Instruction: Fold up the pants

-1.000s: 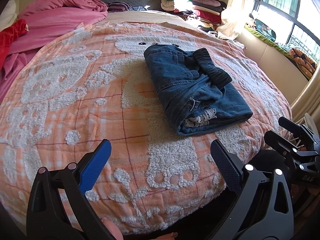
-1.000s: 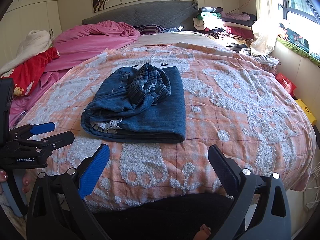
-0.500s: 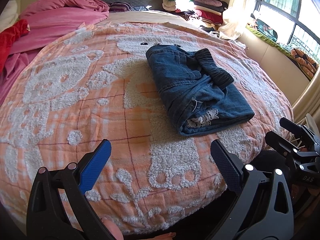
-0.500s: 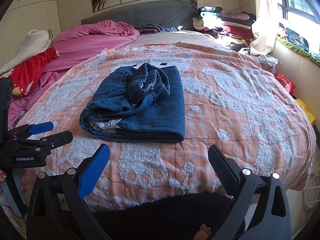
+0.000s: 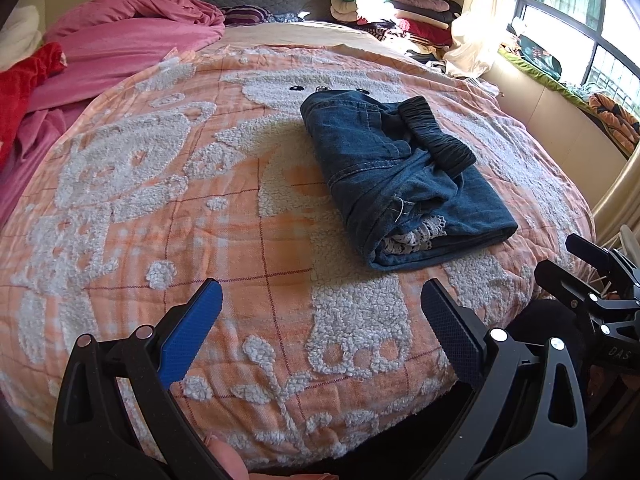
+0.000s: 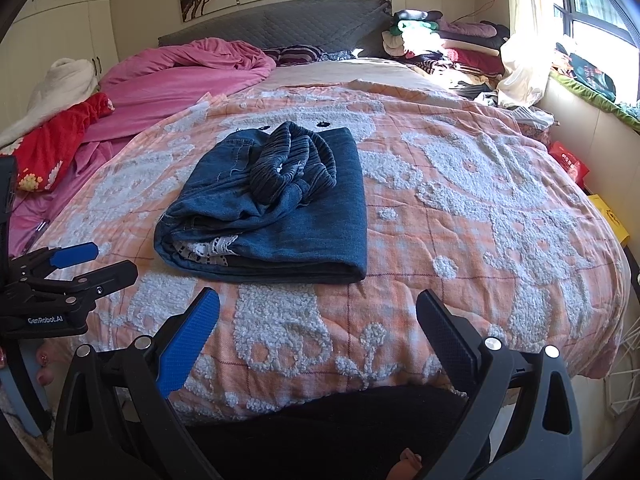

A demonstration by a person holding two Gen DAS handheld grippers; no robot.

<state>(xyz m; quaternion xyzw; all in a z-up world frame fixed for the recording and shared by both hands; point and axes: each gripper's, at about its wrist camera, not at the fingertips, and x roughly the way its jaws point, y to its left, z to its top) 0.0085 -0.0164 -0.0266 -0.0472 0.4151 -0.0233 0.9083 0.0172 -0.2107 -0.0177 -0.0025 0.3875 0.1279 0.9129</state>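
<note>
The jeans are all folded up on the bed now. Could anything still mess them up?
Maybe, in two ways. The dark stretchy waistband sits bunched and loose on top of the folded jeans, so a nudge could make it slide off and open the fold. The white lace trim pokes out at the near edge; if the open left gripper or right gripper goes in there, a finger might snag it and drag the layers apart.

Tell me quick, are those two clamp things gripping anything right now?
Left hand-held gripper: open, holding nothing.
Right hand-held gripper: open, holding nothing; the folded jeans lie untouched on the bed.
</note>
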